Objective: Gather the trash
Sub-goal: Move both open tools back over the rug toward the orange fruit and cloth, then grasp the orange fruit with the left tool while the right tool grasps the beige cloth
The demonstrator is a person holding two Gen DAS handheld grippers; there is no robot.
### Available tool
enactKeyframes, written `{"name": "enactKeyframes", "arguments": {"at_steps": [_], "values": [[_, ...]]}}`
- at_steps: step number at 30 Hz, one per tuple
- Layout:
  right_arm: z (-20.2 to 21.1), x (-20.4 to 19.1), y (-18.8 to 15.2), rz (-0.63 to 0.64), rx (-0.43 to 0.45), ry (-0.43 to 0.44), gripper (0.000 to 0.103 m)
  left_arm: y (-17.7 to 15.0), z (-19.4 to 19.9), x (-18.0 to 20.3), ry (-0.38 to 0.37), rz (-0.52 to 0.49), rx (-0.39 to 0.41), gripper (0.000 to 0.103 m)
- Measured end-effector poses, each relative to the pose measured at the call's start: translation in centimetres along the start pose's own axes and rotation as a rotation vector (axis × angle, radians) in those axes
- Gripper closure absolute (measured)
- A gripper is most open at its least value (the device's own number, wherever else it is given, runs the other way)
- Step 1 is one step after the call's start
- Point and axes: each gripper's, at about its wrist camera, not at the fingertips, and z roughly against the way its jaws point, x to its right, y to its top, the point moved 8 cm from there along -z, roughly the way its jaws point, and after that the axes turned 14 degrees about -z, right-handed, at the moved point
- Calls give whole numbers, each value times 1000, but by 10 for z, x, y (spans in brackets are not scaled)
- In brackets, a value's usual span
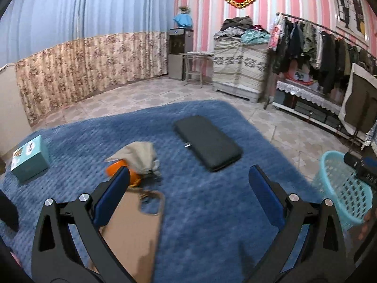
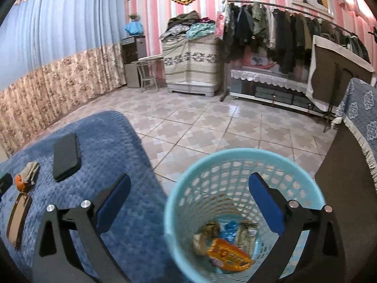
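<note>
A light blue mesh waste basket (image 2: 235, 162) stands on the tiled floor beside the blue blanket (image 2: 113, 141). Inside it lie an orange wrapper (image 2: 227, 253) and several other scraps. My right gripper (image 2: 188, 200) hangs open over the basket's near rim, with nothing between its fingers. My left gripper (image 1: 188, 188) is open above the blanket (image 1: 207, 200), empty. Just ahead of its left finger (image 1: 110, 195) lie a crumpled beige tissue (image 1: 139, 154) and an orange peel (image 1: 117, 168). The same tissue (image 2: 30, 172) and peel (image 2: 20, 182) show at the left in the right wrist view.
On the blanket lie a black phone (image 1: 207, 141), a tan phone case (image 1: 134, 231) and a teal box (image 1: 29, 158). The basket (image 1: 341, 188) and the other gripper sit at the right edge. A clothes rack (image 2: 294, 30), a covered cabinet (image 2: 190, 63) and a dark chair (image 2: 348, 188) ring the floor.
</note>
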Motion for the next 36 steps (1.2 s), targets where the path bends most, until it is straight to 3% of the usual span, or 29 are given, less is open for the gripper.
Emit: {"name": "enactKeyframes", "arguments": {"at_steps": [10,17,24,31,36], "values": [[-7,-62,-28,108,-45,71,5,-47,-23,-79,93,71,-128,6],[-11,-85,-43,177,-71,78,5,-50,-42,-111,114,67,-172,6],[-14,-92,-47,205,-86,80,5,-54,-82,-116,43,48,-260,26],[-19,-92,-50,192,-103,72,5,-44,-93,-115,-22,57,-249,26],[-22,-98,-52,214,-107,69,5,-38,-102,-110,-94,59,-266,34]]}}
